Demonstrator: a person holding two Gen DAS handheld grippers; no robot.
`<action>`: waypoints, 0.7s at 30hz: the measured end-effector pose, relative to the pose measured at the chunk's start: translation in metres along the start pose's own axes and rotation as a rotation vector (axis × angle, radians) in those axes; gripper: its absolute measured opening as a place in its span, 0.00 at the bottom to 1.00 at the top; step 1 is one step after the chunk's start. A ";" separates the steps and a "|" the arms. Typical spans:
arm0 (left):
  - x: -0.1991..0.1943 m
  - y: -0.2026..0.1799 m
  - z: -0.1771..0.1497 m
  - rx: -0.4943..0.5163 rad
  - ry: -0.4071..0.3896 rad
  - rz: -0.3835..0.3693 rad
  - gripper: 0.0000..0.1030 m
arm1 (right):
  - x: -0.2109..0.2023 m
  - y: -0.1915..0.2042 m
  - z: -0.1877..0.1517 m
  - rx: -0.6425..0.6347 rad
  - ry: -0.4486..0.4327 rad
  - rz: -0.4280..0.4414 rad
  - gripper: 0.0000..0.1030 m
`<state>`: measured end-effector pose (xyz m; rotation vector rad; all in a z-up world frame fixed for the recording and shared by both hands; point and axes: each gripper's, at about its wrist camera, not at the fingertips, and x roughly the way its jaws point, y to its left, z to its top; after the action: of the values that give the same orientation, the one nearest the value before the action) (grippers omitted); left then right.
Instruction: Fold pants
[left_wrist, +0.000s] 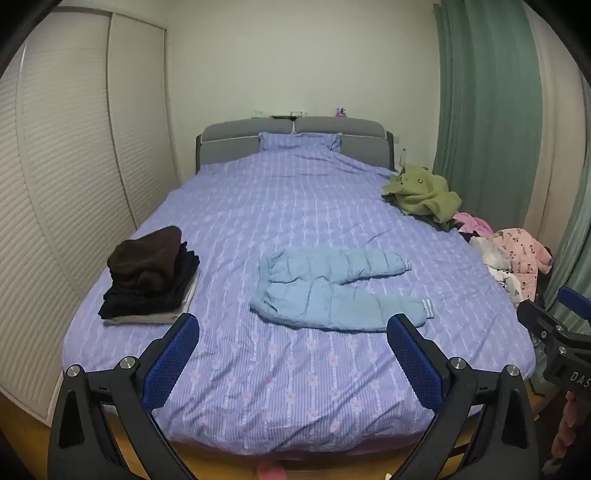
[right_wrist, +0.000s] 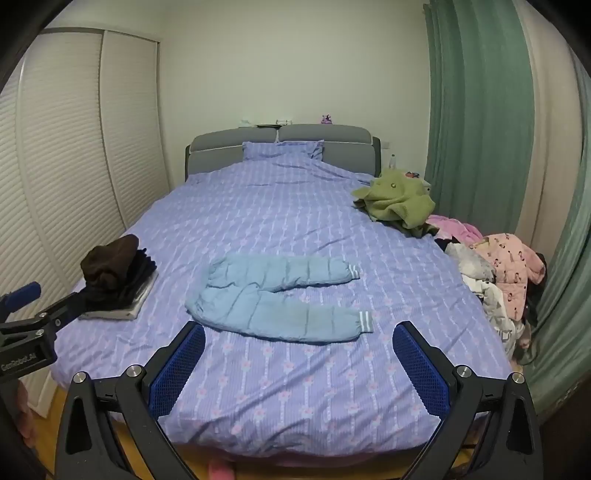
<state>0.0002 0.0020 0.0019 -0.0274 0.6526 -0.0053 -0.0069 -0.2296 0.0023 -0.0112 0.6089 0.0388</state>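
Light blue padded pants (left_wrist: 332, 288) lie flat on the purple bed cover (left_wrist: 295, 206), waistband to the left, both legs pointing right with striped cuffs. They also show in the right wrist view (right_wrist: 273, 295). My left gripper (left_wrist: 293, 328) is open and empty, held above the foot of the bed, short of the pants. My right gripper (right_wrist: 299, 336) is open and empty, also short of the pants near their lower leg. Each gripper shows at the edge of the other's view.
A stack of folded dark clothes (left_wrist: 151, 277) sits at the bed's left side. A green garment (left_wrist: 421, 195) and a heap of pink and white clothes (left_wrist: 513, 258) lie along the right edge. Wardrobe doors (left_wrist: 66, 184) stand left, green curtains (left_wrist: 487, 110) right.
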 end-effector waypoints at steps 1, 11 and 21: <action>0.001 0.002 0.001 -0.003 0.002 -0.007 1.00 | 0.000 0.000 0.000 0.001 0.001 0.003 1.00; -0.014 -0.014 -0.003 0.038 -0.066 0.015 1.00 | -0.002 -0.008 0.005 0.007 0.001 0.014 1.00; -0.021 -0.009 0.003 0.030 -0.101 0.035 1.00 | -0.011 -0.007 0.009 0.000 -0.014 0.011 1.00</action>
<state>-0.0146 -0.0064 0.0179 0.0126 0.5514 0.0196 -0.0099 -0.2365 0.0160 -0.0078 0.5953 0.0496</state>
